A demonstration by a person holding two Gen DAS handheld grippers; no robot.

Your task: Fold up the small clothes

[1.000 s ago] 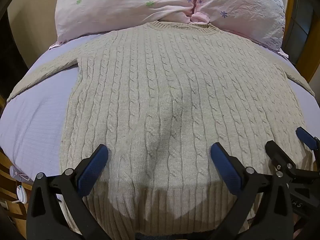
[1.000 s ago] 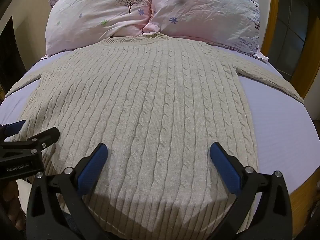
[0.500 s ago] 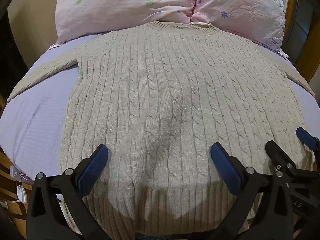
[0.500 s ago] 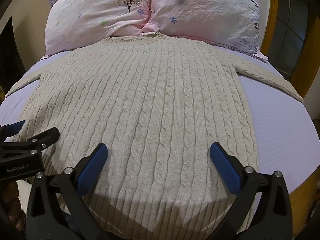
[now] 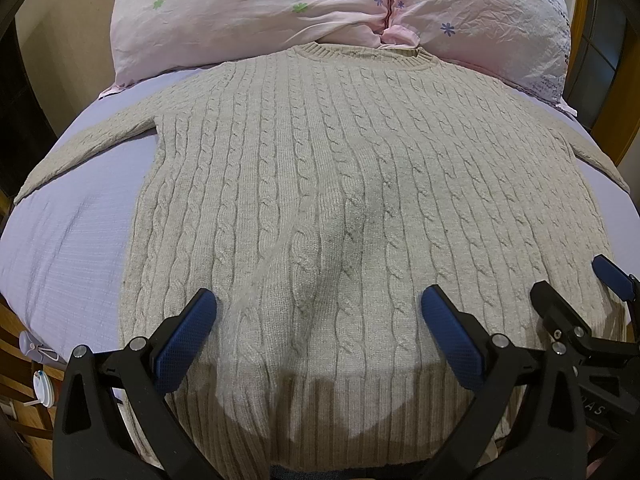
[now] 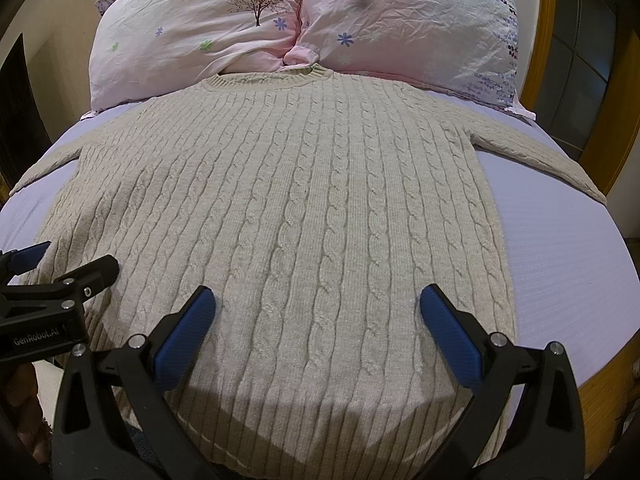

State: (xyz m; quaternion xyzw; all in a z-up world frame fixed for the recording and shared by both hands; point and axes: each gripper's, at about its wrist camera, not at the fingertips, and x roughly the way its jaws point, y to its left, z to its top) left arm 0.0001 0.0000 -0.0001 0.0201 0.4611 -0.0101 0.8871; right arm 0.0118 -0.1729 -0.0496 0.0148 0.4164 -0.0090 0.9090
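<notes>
A beige cable-knit sweater (image 5: 340, 184) lies flat and face up on a lilac bed sheet (image 5: 72, 240), collar toward the pillows, both sleeves spread out sideways. It also shows in the right wrist view (image 6: 304, 208). My left gripper (image 5: 318, 320) is open and empty, hovering over the lower left part of the hem. My right gripper (image 6: 316, 320) is open and empty over the lower right part of the hem. Each gripper shows at the edge of the other's view.
Two pink flowered pillows (image 5: 288, 4) (image 6: 404, 24) lie at the head of the bed. A wooden bed frame (image 6: 600, 392) runs along the right side. Small objects (image 5: 40, 360) sit on the floor at the left.
</notes>
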